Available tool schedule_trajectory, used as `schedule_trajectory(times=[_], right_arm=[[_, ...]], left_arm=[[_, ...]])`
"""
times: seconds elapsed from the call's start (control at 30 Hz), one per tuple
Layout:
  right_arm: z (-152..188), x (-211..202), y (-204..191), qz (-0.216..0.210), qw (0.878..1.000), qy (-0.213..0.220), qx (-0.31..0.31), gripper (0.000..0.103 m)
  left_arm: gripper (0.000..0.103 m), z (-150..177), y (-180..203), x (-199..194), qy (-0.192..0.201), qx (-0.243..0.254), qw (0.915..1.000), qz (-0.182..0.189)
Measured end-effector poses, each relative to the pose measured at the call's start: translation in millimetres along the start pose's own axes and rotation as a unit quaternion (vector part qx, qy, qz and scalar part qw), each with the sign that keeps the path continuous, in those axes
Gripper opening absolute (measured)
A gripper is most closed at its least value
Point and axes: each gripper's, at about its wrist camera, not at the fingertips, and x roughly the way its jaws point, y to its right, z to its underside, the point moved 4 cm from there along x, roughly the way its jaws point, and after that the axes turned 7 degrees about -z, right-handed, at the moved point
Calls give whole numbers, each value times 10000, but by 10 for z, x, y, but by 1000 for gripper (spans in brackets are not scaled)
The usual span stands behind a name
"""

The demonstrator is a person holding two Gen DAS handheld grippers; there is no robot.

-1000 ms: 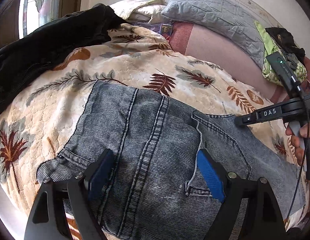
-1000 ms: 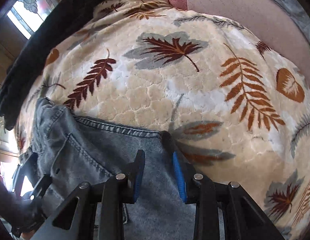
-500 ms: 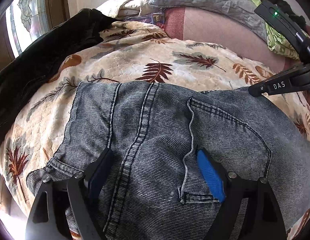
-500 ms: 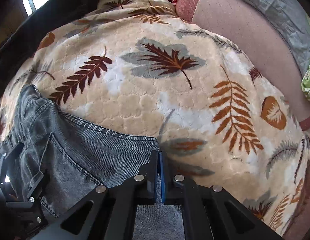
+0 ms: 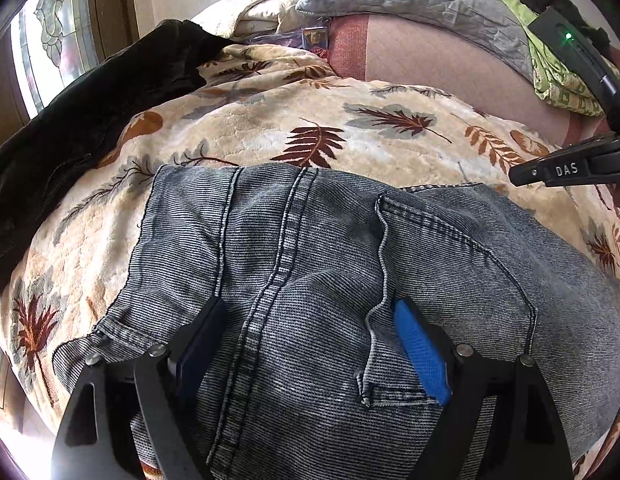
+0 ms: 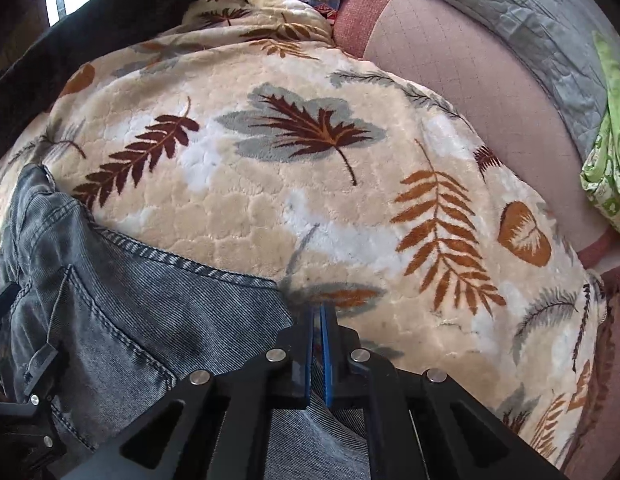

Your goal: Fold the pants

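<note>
My left claw [image 5: 310, 344] is spread wide over the grey jeans [image 5: 350, 280], one blue pad either side of the centre seam. My right claw [image 6: 318, 344] is pinched tight on their near right edge. They lie on the leaf-print blanket [image 6: 310, 200].
</note>
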Motion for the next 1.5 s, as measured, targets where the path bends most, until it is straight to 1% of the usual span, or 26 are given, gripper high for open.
schedule_trajectory(times=[0.13, 0.2, 0.23, 0.27, 0.3, 0.33, 0.4, 0.57, 0.63, 0.67, 0.73, 0.8, 0.87, 0.9, 0.97, 1.0, 1.03, 1.1, 1.13, 1.23, 1.27, 1.33, 1.4, 1.43, 1.47, 1.5], right_arm=[[201, -106, -26, -695, 9969, -23, 364, 5], [340, -11, -10, -903, 9941, -221, 564, 5], [392, 93, 41, -715, 9950, -367, 587, 5], [435, 199, 114, -343, 9966, -483, 580, 5], [455, 272, 209, -8, 9966, -538, 624, 5], [450, 280, 295, 141, 9960, -478, 748, 5], [441, 173, 374, -36, 9947, -246, 1001, 5], [508, -153, 258, -398, 9956, 131, 834, 5], [571, -139, 178, -921, 9917, -13, 897, 5], [618, -74, 177, -1010, 9903, -134, 950, 5], [728, 156, 269, -621, 9924, -469, 957, 5], [755, 129, 401, -513, 9905, -196, 1260, 5], [801, -95, 439, -559, 9863, 203, 1540, 6], [862, -211, 426, -554, 9850, 375, 1593, 8], [1072, -348, 366, -708, 9811, 453, 1741, 21], [1179, -363, 353, -825, 9795, 454, 1782, 32], [1287, -345, 379, -794, 9788, 436, 1835, 42], [1459, -171, 616, -573, 9765, 215, 2069, 50], [1553, -134, 769, -604, 9687, 160, 2403, 50], [1797, -439, 1076, -1658, 9241, 889, 3327, 50], [1904, -570, 1174, -1763, 9144, 1105, 3471, 51], [2165, -723, 1430, -1706, 9003, 1270, 3798, 67], [2423, -681, 1799, -1720, 8792, 1252, 4264, 69], [2572, -568, 2019, -1730, 8614, 1159, 4634, 69], [2712, -447, 2208, -1974, 8351, 1146, 5005, 68], [2797, -406, 2338, -2452, 8015, 1310, 5295, 67]], left_arm=[[86, 6, -4, -5, 2, -6, 10000, 29], [86, 6, -6, -4, 4, -4, 10000, 26], [86, 6, -5, -5, 6, 0, 10000, 21], [86, 5, -4, -4, 6, 1, 10000, 25], [86, 7, -5, -6, 8, 5, 10000, 29], [86, 11, -6, -7, 15, 11, 10000, 34], [86, 21, -4, -10, 31, 27, 10000, 42], [86, 23, -5, -6, 30, 19, 10000, 16], [86, 23, -7, -8, 32, 21, 10000, 10], [86, 24, -9, -10, 34, 17, 10000, 7], [86, 21, 1, -13, 36, 22, 10000, -4], [86, 19, 2, -19, 48, 34, 10000, -12], [86, 24, -4, -27, 67, 25, 10000, 21], [86, 25, -2, -32, 71, 26, 10000, 22], [86, 21, 1, -33, 72, 19, 10000, 8], [86, 23, 4, -36, 81, 22, 10000, -7], [86, 25, 8, -39, 91, 25, 10000, -23], [86, 22, 10, -43, 106, 30, 9999, -34], [86, 24, 5, -54, 121, 15, 9999, -17], [86, 39, -57, -167, 316, -136, 9993, 108], [86, 54, -80, -209, 389, -159, 9991, 112], [86, 83, -117, -262, 461, -207, 9987, 96], [86, 107, -106, -252, 414, -157, 9989, 152], [86, 120, -91, -238, 398, -101, 9991, 120], [86, 129, -77, -236, 409, -38, 9991, 92], [86, 134, -65, -248, 432, 9, 9990, 78]])
